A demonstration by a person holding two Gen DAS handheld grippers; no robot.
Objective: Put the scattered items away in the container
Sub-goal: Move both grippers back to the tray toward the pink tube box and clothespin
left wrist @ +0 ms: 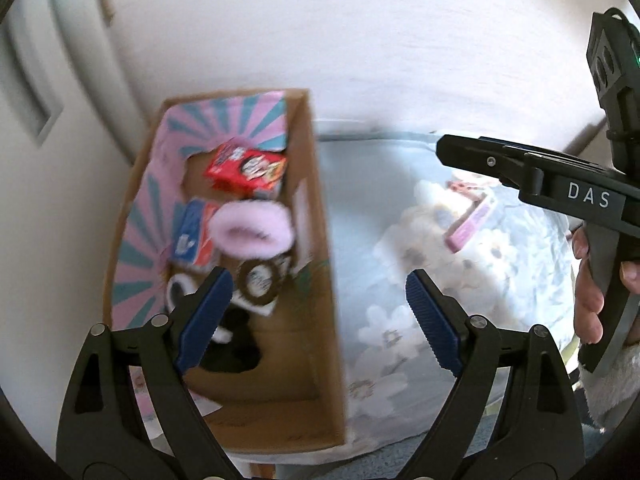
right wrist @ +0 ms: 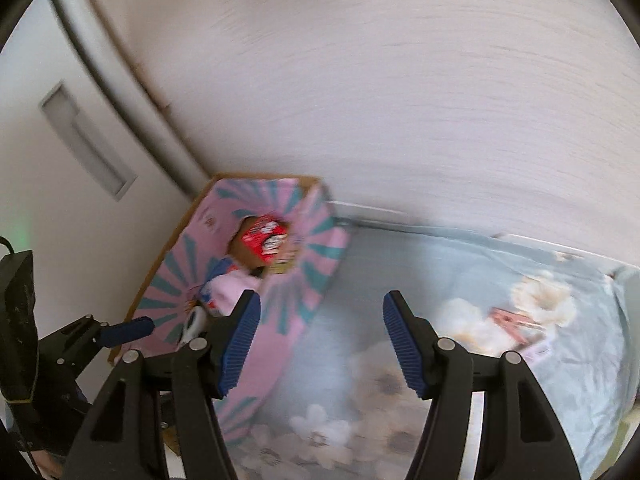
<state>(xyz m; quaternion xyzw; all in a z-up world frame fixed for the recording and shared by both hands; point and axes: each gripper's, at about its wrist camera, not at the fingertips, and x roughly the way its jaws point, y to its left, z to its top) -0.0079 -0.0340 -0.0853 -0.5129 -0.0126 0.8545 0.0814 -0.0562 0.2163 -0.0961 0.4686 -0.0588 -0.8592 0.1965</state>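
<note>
A cardboard box with a pink and teal striped print stands on the bed at the left, also in the right wrist view. It holds a red packet, a blue and red packet, a pink fluffy item and a round brown item. A pink clothespin on a pink card lies on the sheet to the right, also in the right wrist view. My left gripper is open and empty over the box's near right wall. My right gripper is open and empty above the sheet beside the box.
The bed has a pale blue sheet with white flowers. A white wall runs behind the bed. A white door with a recessed handle stands at the left, close to the box.
</note>
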